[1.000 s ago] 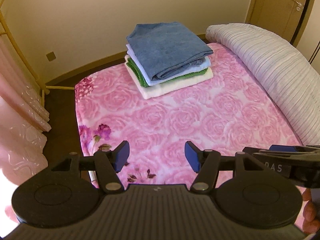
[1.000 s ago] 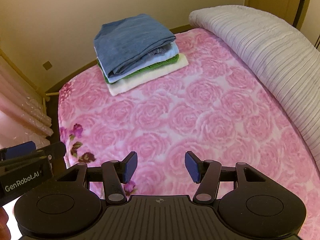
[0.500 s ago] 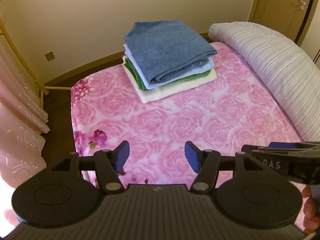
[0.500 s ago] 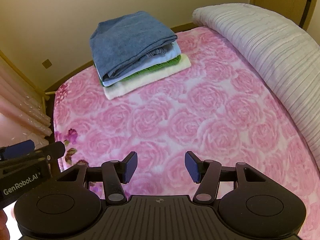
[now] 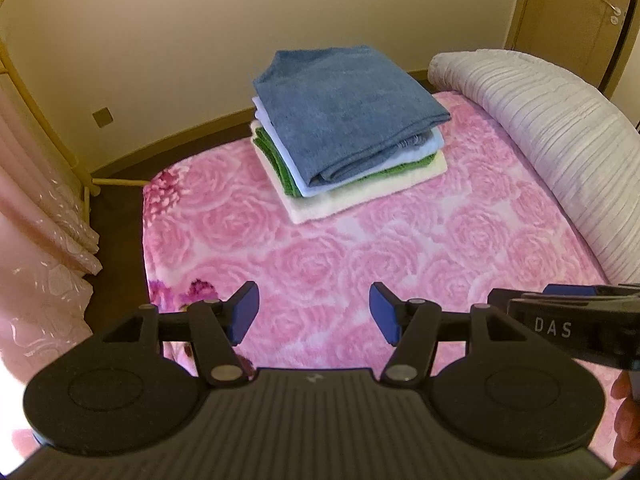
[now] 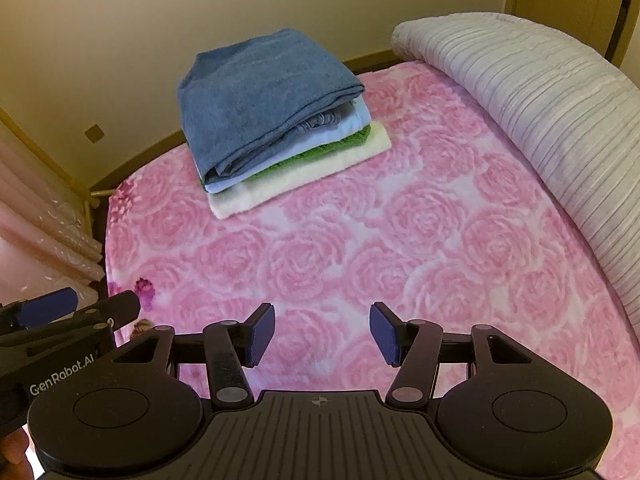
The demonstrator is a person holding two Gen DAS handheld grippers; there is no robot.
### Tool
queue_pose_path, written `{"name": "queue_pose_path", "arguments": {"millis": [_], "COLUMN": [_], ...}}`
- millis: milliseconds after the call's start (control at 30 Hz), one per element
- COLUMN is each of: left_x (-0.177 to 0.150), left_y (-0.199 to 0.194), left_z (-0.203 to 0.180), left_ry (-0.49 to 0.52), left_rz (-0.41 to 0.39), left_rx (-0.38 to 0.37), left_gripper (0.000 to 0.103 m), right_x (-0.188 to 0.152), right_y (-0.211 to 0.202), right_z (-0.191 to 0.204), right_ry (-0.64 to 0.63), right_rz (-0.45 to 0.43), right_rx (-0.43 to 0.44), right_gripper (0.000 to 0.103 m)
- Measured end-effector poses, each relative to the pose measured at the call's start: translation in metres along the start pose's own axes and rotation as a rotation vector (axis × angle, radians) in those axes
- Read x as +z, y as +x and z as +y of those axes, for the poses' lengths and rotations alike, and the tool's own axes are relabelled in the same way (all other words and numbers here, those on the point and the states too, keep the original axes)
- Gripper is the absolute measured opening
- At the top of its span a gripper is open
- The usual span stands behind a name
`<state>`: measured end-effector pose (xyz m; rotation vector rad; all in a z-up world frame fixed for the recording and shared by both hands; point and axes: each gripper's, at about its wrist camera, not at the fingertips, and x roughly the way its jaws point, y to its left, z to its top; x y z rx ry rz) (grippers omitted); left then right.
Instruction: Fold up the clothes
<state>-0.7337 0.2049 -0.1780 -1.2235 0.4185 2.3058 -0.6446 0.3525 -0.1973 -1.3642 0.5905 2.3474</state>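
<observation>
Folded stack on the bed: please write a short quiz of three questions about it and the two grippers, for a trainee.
1. True or false: the left gripper holds a garment.
2. Which piece lies on top of the folded stack? A) green piece B) blue piece C) cream piece
3. Fill in: the stack rests on the pink ____ blanket.

Key:
1. False. Both the left gripper and the right gripper are open and empty, above the blanket.
2. B. The blue piece is on top; below it come a light blue piece, the green piece and the cream piece at the bottom.
3. Rose-patterned.
</observation>
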Motion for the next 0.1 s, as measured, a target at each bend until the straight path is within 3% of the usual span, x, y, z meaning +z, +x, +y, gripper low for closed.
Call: {"name": "queue_pose_path", "arguments": {"millis": [100], "left_x": [0.0032], "left_y": [-0.0008], "left_z": [0.0044], "left_ry": [0.000], "left_rz": [-0.006], "left_rx": [0.001], "left_gripper": [0.057], "right_x": [0.0027], "right_y": [0.0002], "right_z": [0.0031], "right_ry": [0.005], "right_rz": [-0.003], "right_rx": [0.003], "right_gripper": [0.056]}}
